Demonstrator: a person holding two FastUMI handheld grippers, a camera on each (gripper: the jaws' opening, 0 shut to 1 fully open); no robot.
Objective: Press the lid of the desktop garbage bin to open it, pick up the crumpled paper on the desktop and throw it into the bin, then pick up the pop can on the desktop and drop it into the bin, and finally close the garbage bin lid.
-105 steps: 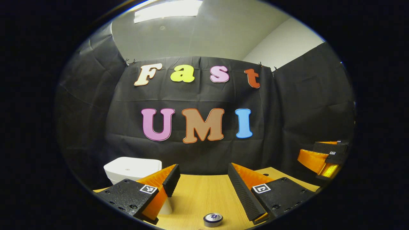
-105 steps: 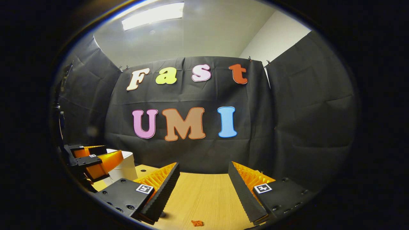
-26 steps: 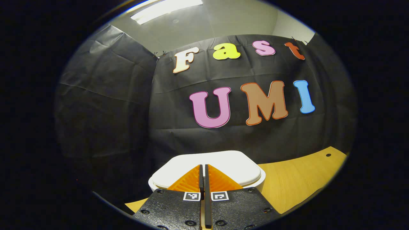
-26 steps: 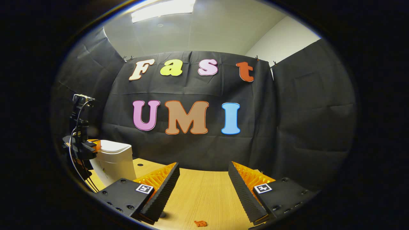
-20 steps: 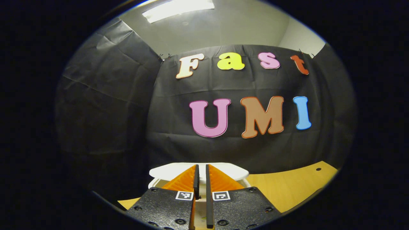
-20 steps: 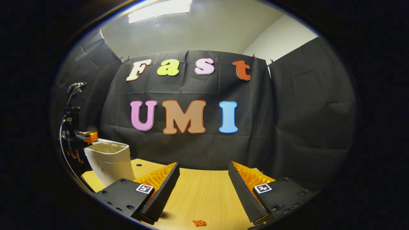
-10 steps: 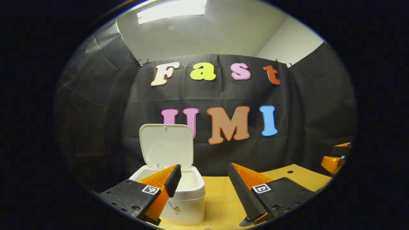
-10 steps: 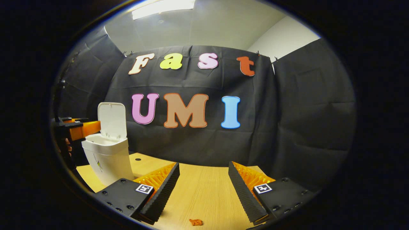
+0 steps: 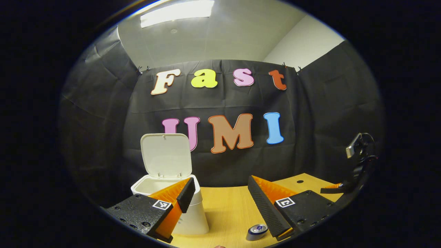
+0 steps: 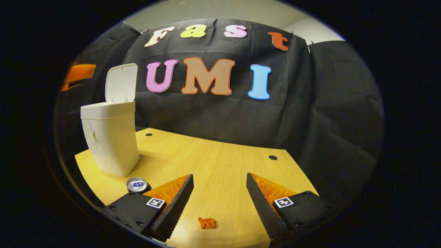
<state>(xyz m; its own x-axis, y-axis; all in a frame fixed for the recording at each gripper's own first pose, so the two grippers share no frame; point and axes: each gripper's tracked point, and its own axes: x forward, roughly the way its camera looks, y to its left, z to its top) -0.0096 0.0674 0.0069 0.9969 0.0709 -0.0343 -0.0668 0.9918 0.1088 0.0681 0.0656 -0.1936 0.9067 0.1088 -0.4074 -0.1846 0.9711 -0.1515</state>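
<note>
The white bin [image 9: 193, 217] [image 10: 110, 137] stands at the desk's left with its lid [image 9: 166, 155] [image 10: 120, 82] swung up and open. My left gripper [image 9: 220, 194] is open, held back from the bin, its left finger in front of the bin's rim. The pop can [image 9: 256, 231] [image 10: 137, 184] stands on the desk just right of the bin. A small orange crumpled paper [image 10: 207, 223] lies on the desk between the fingers of my open right gripper [image 10: 219, 187], which tilts down toward it. The right gripper's body [image 9: 348, 182] shows at the far right of the left gripper view.
The wooden desk [image 10: 213, 162] has small round holes [image 10: 273, 157] near its back edge. Black cloth walls close in behind and on both sides. The left gripper [image 10: 77, 74] shows as an orange blur above and left of the bin.
The left gripper, shut and pressing the lid a second ago, has opened and drawn back; the lid sprang up. The right gripper has tilted down over the paper.
</note>
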